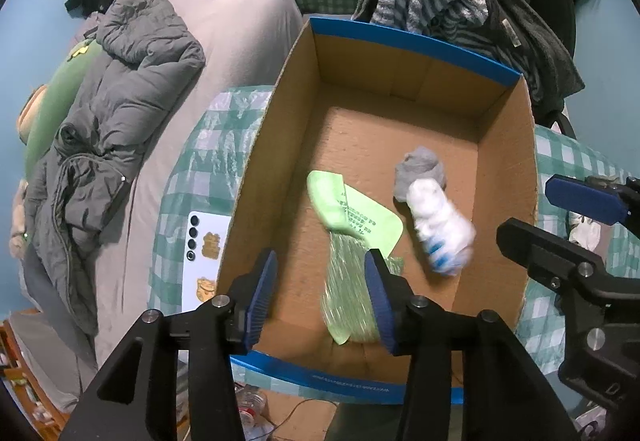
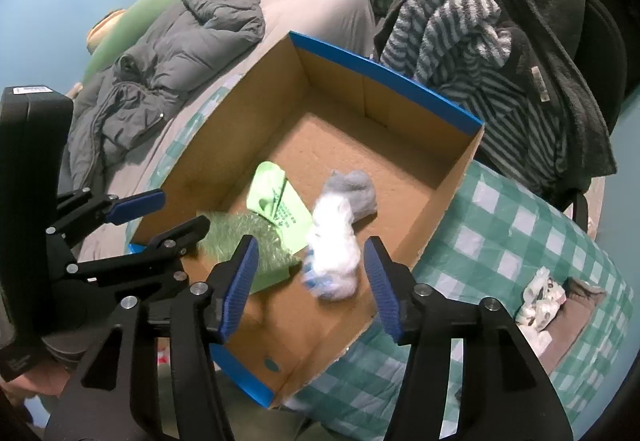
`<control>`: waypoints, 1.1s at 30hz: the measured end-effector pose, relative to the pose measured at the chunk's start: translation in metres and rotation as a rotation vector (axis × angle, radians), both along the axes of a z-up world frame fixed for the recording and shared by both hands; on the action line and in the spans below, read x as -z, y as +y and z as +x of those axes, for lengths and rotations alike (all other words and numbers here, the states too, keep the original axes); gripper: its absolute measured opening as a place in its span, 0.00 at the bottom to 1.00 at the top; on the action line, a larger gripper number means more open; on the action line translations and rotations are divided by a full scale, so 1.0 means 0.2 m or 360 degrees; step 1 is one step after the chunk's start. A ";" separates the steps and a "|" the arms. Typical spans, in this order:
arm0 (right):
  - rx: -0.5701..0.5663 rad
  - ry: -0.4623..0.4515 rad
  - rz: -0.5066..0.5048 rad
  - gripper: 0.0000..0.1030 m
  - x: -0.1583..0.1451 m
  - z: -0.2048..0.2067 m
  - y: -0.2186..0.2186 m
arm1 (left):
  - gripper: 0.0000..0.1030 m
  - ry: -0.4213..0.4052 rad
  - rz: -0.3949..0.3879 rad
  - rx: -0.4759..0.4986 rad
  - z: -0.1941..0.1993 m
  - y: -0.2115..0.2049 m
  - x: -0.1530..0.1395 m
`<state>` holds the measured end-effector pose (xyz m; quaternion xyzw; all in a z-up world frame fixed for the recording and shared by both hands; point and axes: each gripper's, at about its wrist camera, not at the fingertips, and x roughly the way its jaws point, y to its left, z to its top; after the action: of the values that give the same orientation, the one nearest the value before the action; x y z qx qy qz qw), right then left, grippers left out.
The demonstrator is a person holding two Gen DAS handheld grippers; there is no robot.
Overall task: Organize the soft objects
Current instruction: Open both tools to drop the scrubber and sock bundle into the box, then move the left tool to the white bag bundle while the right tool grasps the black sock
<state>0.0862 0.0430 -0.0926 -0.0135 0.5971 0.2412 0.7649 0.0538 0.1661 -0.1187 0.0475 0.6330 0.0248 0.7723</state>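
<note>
An open cardboard box (image 1: 508, 145) (image 2: 452, 177) with blue rim sits on a green checked cloth. Inside lie a green packet (image 1: 348, 209) (image 2: 276, 201), a grey sock ball (image 1: 420, 169) (image 2: 356, 189) and a white sock with blue marks (image 1: 440, 229) (image 2: 332, 253), blurred. My left gripper (image 1: 320, 297) is open and empty above the box's near end; it also shows in the right wrist view (image 2: 172, 209). My right gripper (image 2: 310, 281) is open and empty just above the white sock; it also shows in the left wrist view (image 1: 560, 217).
A white phone (image 1: 204, 253) lies on the cloth left of the box. A white patterned cloth (image 2: 540, 301) lies on the cloth to the right. A bed with a grey jacket (image 1: 104, 113) is at left. A chair with striped and dark clothes (image 1: 460, 1) stands behind the box.
</note>
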 end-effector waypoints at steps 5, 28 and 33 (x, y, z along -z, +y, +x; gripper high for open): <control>0.0030 -0.0009 -0.0006 0.64 -0.02 -0.01 -0.02 | 0.50 -0.0005 0.0013 0.0009 -0.01 0.00 -0.02; 0.0285 0.0052 -0.0052 0.70 -0.02 -0.13 -0.46 | 0.57 0.0011 0.0006 0.0205 -0.08 -0.31 -0.05; 0.0364 0.0087 -0.0066 0.70 0.01 -0.16 -0.61 | 0.57 0.0033 -0.0002 0.0267 -0.10 -0.43 -0.05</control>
<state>0.0533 -0.0787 -0.0948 0.0455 0.6203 0.1401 0.7704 0.0337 0.0804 -0.1091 0.1001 0.6349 -0.0407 0.7650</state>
